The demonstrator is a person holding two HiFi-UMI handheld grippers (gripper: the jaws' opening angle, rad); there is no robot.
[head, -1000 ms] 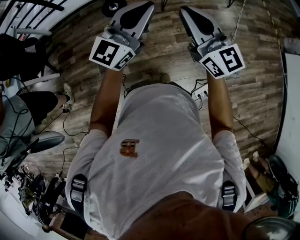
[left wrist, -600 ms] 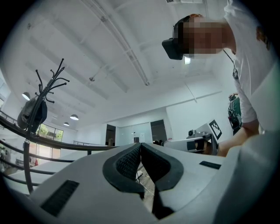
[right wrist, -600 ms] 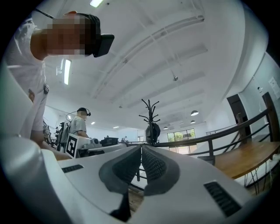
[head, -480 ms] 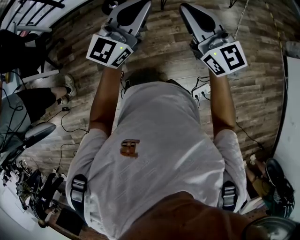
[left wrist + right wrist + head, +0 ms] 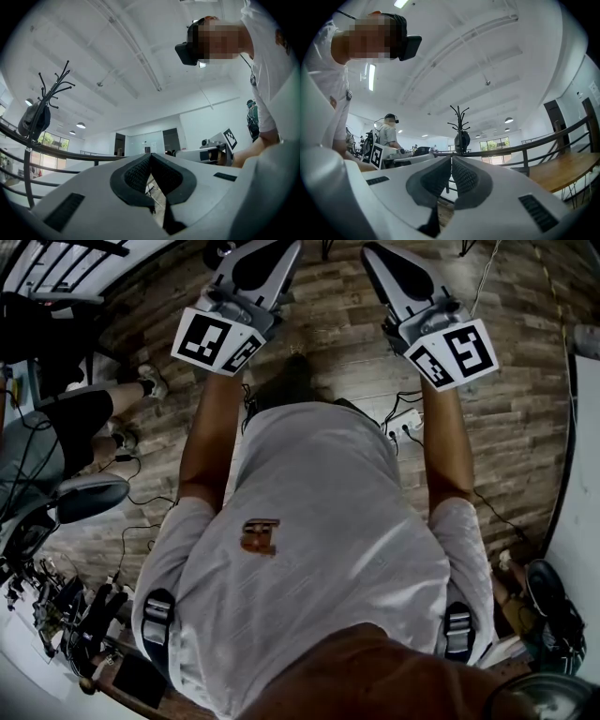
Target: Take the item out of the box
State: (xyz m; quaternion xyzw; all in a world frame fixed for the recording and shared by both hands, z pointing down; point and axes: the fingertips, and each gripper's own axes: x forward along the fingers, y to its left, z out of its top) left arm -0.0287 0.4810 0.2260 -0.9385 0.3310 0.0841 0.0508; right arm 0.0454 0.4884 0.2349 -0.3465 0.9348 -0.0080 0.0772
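Grippers, one pair: left gripper (image 5: 151, 156) and right gripper (image 5: 451, 159) sit fully closed on nothing, side by side at top centre over wooden floor (image 5: 328, 329); box and item appear in no view, so locate them first, then open jaws before reaching.

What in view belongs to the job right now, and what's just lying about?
Job:
left gripper, shut, empty
right gripper, shut, empty
(no box or item in view)

Lying about:
power strip on the wooden floor
coat stand
railing
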